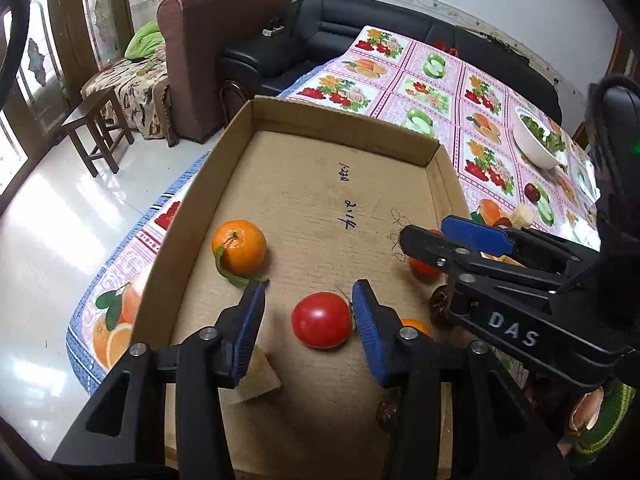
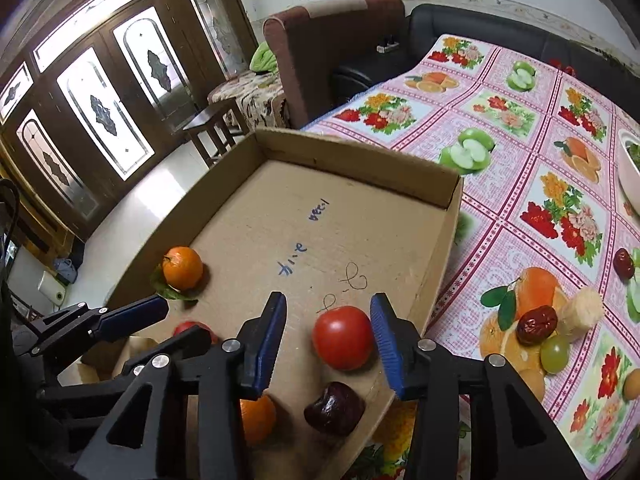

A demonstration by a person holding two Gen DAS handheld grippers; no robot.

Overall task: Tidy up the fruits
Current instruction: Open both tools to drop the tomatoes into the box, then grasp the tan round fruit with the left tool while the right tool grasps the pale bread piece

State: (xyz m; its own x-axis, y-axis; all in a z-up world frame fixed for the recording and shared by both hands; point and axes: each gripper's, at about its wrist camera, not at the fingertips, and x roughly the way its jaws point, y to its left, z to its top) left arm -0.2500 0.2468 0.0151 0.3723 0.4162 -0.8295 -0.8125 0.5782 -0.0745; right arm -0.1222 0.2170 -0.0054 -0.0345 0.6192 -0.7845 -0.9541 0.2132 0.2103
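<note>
A shallow tray of raw corrugated cardboard (image 1: 320,184), pen-scribbled on its floor, sits on a glossy fruit-printed tablecloth (image 1: 452,92).

From the left: a dimpled round mandarin (image 1: 239,251) with a curled green leaf lies near the tray's left wall. The left gripper (image 1: 308,312) stands released, its ribbed blue pads either side of a smooth, shiny red tomato (image 1: 322,319); whether the right-hand pad brushes it I cannot tell. A pale wedge-shaped piece (image 1: 256,380) is half hidden under the left finger.

The right gripper (image 2: 328,338) is likewise unclenched around a second glossy tomato (image 2: 343,337) near the tray's right wall, with gaps at both pads. Below it sits a wrinkled dark-red date (image 2: 334,408); an orange fruit (image 2: 256,418) is mostly covered by the finger.

On the cloth lie another date (image 2: 536,325), a green grape (image 2: 555,353) and a pale fibrous chunk (image 2: 580,312). A white bowl (image 2: 628,172) is cut off at the edge.
</note>
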